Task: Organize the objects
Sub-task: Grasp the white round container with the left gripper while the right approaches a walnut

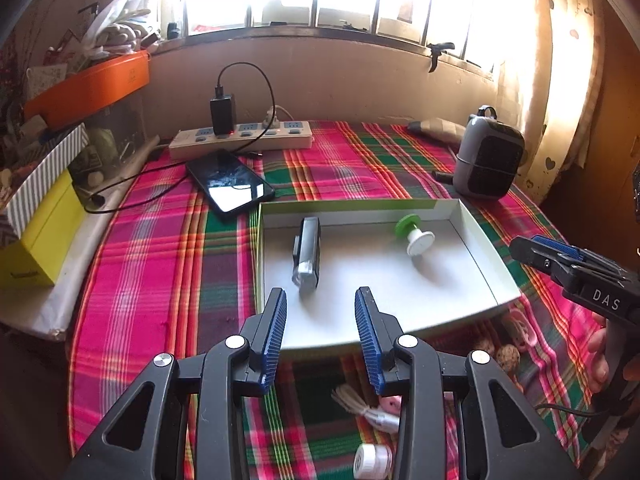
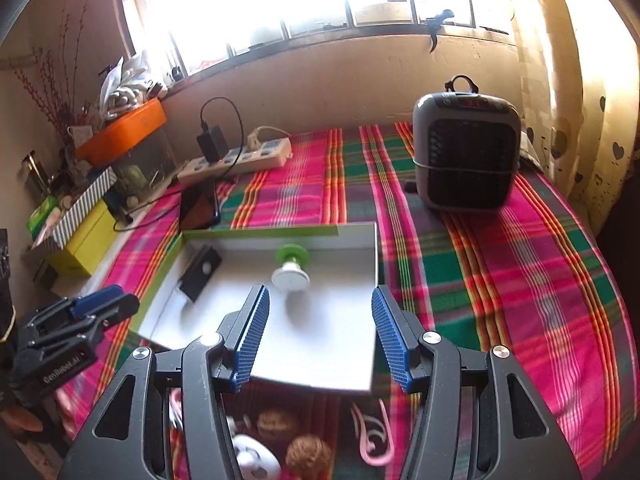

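- left gripper (image 1: 321, 312): jaws roughly half apart, nothing between the blue pads, held above the near edge of the box lid.
- right gripper (image 2: 320, 320): jaws set wider, nothing held, likewise above the near edge of the lid; seen also from the left camera at the right border, with a hand (image 1: 612, 356) on its grip.
- box lid (image 1: 492, 264): shallow, white inside, green rim, lying flat on the plaid cloth (image 1: 160, 240) mid-table.
- inside the lid: black and silver device (image 1: 308, 256) at the left, lying on its side; green and white spool (image 1: 414, 236) towards the right, tipped over; well apart from each other.
- on the cloth in front of the lid, beneath the grippers: two walnuts (image 2: 294, 438), pink clip (image 2: 374, 436), white cable (image 1: 360, 404), small white jar (image 1: 372, 458), white ball with dark marks (image 2: 254, 462).
- beyond the lid: phone (image 1: 232, 184) just beside its far left corner, power strip (image 1: 244, 138) with black charger (image 1: 222, 114) plugged in, grey heater (image 2: 466, 152) at the far right.
- left of table: yellow box (image 1: 40, 236), striped box (image 1: 44, 172), orange bin (image 1: 92, 88).
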The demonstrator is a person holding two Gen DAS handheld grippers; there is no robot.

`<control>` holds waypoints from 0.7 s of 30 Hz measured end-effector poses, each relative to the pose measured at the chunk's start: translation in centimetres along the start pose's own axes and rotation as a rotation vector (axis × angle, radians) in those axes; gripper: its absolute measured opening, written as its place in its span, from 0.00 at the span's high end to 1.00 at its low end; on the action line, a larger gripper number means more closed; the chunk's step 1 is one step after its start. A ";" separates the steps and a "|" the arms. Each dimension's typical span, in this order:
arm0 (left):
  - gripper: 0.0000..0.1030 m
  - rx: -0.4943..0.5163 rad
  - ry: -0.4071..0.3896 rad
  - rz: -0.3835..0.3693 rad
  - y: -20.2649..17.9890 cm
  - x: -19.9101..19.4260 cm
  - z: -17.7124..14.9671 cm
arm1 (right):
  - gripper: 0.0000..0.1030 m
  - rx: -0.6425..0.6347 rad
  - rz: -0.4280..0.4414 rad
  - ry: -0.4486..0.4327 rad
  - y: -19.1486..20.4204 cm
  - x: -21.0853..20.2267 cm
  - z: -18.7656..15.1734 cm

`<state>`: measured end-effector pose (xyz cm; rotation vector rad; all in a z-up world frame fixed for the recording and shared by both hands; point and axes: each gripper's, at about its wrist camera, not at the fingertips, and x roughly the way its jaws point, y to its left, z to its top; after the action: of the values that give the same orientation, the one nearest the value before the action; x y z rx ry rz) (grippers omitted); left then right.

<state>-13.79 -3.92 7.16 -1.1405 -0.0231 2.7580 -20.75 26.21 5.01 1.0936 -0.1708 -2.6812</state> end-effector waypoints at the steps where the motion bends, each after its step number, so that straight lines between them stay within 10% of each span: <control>1: 0.67 0.002 0.000 0.000 0.0 -0.2 -0.3 | 0.47 0.003 -0.002 0.001 -0.1 -0.3 -0.5; 21: 0.67 0.002 0.025 -0.090 -0.4 -2.7 -6.6 | 0.47 -0.138 -0.064 0.015 0.8 -2.9 -7.0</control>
<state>-7.21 -4.22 4.35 -1.1443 -0.0675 2.6643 -13.68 26.10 2.12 1.0939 0.0522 -2.6938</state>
